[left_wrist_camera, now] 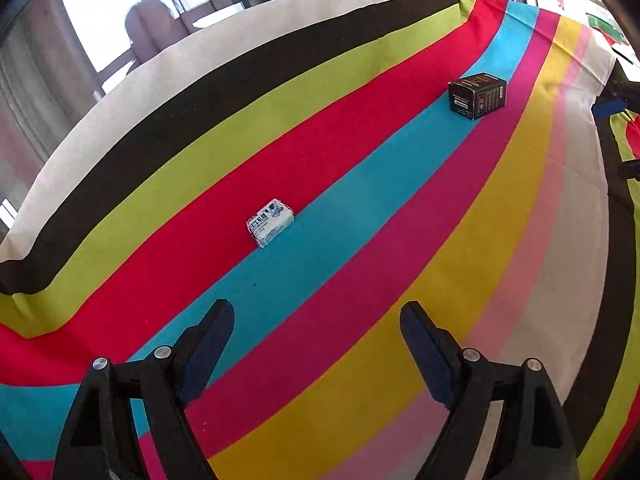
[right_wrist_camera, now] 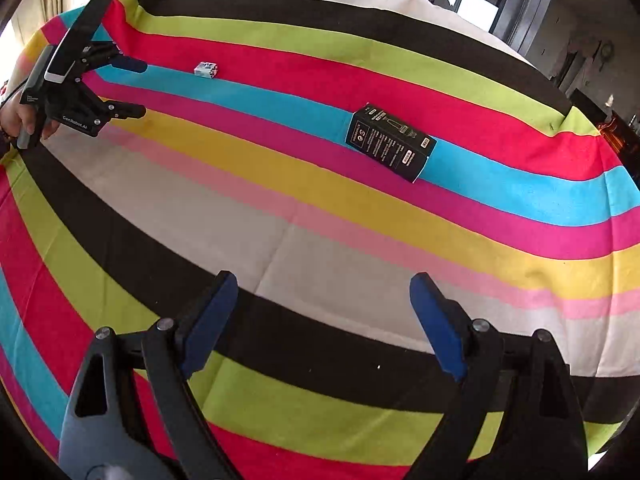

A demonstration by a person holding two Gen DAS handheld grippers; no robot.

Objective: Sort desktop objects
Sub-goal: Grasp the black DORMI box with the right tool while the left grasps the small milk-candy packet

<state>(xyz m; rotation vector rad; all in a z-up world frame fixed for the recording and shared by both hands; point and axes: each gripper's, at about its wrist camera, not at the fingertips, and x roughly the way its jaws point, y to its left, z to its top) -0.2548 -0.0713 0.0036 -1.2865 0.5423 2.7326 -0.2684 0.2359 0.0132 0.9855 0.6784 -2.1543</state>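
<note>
**Open jaws over a striped worktop, two packages ahead**

The left gripper (left_wrist_camera: 316, 320) pointed down at the worktop (left_wrist_camera: 400, 280), which was covered in a cloth of broad coloured stripes. Its jaws stood wide apart with nothing between them. Ahead of the left-hand jaw lay a small white packet (left_wrist_camera: 271, 222) with blue print, at the edge of the red and blue stripes. Farther ahead, beyond the right-hand jaw, a black box (left_wrist_camera: 477, 95) sat on the blue stripe, well apart from the packet.

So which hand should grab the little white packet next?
Probably the left. The white packet lies just ahead of the open left gripper; from the right gripper it sits far off, beyond the black box.
</note>
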